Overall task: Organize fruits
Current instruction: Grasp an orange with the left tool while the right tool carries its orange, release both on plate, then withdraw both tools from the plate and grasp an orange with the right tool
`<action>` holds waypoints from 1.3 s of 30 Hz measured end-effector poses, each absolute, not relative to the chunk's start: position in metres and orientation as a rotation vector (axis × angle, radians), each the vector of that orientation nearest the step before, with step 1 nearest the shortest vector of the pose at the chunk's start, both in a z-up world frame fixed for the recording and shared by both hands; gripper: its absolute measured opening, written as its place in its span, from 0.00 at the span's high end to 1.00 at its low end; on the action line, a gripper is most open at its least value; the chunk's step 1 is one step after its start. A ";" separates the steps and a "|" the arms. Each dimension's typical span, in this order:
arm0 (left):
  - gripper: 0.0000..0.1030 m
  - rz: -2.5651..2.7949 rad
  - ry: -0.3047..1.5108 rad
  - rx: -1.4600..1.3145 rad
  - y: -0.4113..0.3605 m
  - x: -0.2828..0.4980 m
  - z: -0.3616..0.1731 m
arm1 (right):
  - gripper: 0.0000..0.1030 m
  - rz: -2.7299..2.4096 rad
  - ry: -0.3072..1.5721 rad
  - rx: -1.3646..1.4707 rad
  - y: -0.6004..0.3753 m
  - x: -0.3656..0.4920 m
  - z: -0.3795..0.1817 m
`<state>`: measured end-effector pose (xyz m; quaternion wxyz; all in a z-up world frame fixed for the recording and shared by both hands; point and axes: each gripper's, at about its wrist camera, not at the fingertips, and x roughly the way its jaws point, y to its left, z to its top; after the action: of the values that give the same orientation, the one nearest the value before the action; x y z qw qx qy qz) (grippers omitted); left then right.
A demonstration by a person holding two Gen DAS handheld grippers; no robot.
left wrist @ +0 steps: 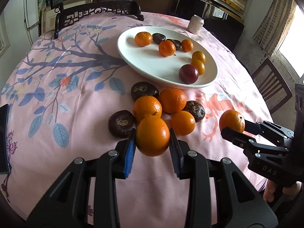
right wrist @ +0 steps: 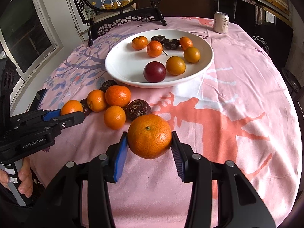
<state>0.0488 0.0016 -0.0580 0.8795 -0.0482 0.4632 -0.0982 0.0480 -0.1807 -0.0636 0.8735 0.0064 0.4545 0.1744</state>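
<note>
While clamped: one mandarin (left wrist: 152,135) btwn L gripper (left wrist: 153,142) pads, maybe airborne.

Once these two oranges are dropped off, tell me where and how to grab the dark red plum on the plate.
Grip the dark red plum across its widest middle, descending from above. It is round and smooth, a yellow fruit touches one side, and the white plate rim blocks a low approach; set the pads on its clear sides.

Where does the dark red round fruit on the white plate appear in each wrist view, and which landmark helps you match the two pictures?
Left wrist view: the dark red fruit sits right of centre, at the white plate's near rim.
Right wrist view: it lies just above centre, at the plate's near edge, left of a yellow-orange fruit.
Shared landmark: the drink can beyond the plate.
</note>
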 end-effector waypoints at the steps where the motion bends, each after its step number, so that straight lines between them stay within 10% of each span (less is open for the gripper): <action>1: 0.67 -0.201 0.960 -0.095 0.002 0.051 -0.055 | 0.56 0.367 0.950 0.013 -0.180 0.050 -0.063; 32: 0.67 -0.101 1.022 -0.089 -0.008 0.272 -0.042 | 0.55 0.316 0.956 -0.113 -0.147 0.275 -0.048; 35: 0.34 -0.084 0.992 -0.107 -0.003 0.273 -0.034 | 0.37 0.292 0.912 -0.126 -0.150 0.270 -0.039; 39: 0.31 -0.089 0.941 -0.118 0.001 0.263 -0.013 | 0.37 0.275 0.873 -0.140 -0.155 0.258 -0.024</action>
<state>0.2627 0.0011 -0.0131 0.8888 -0.0567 0.4528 -0.0429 0.2576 -0.1554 -0.0240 0.8947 -0.0677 0.4210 0.1327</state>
